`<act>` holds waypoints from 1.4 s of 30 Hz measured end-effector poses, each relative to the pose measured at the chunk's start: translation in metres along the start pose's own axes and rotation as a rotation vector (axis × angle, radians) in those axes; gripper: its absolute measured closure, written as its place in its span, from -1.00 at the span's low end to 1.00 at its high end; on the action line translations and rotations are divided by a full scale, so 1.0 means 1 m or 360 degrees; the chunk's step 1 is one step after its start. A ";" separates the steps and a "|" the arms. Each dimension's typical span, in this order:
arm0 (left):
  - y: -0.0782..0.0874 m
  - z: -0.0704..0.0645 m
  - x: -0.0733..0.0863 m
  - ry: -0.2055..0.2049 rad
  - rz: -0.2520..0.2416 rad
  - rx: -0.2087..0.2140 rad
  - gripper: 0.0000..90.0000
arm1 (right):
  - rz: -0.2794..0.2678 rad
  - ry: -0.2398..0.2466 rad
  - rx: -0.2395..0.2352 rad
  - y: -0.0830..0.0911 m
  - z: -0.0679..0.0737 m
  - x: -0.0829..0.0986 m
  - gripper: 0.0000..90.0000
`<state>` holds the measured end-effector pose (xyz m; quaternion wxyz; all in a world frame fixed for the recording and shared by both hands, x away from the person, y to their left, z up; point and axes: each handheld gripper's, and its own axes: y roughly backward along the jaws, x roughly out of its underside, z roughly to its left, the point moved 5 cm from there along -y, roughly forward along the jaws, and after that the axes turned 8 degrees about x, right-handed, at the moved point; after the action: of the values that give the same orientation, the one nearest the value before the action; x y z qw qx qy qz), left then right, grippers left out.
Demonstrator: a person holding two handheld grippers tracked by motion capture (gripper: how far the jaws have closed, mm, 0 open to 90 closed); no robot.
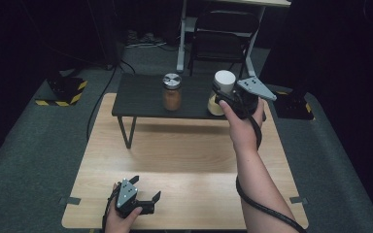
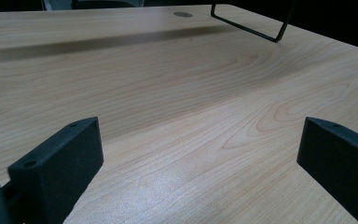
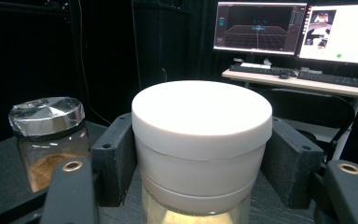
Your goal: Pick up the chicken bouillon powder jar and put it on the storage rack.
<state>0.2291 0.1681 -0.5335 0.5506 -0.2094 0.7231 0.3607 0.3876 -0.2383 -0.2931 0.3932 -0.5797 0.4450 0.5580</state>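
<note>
gripping: right tool (image 3: 200,158) has its jaws pressed on both sides of the white-lidded jar (image 3: 199,140), just under the white lid (image 1: 224,78).
jar place: at 1 o'clock on the high view, standing on the dark shelf (image 1: 141,99) at the far side of the table (image 1: 184,160); pale yellowish contents show below the lid.
neighbour: foil-topped jar (image 1: 172,91) of brown powder, at 9 o'clock from the held jar, apart from it.
left tool (image 1: 145,201): at 7 o'clock near the table's front edge, jaws wide with only bare wood between them.
left hand (image 1: 121,221): wrapped round its handle.
</note>
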 end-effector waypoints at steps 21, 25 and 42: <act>0.000 0.002 0.000 0.0015 -0.0003 0.0005 -0.99 | 0.0024 -0.0062 0.0016 -0.019 -0.008 0.005 -0.24; 0.000 0.002 0.000 0.0016 -0.0005 0.0006 -0.99 | 0.0017 -0.0074 0.0008 -0.020 -0.010 0.007 -0.24; 0.000 0.001 0.000 0.0007 -0.0001 0.0002 -0.99 | -0.0001 -0.0041 -0.0007 -0.023 -0.010 0.010 -0.24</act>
<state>0.2298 0.1692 -0.5335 0.5493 -0.2100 0.7244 0.3598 0.4119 -0.2417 -0.3037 0.3980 -0.5733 0.4385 0.5662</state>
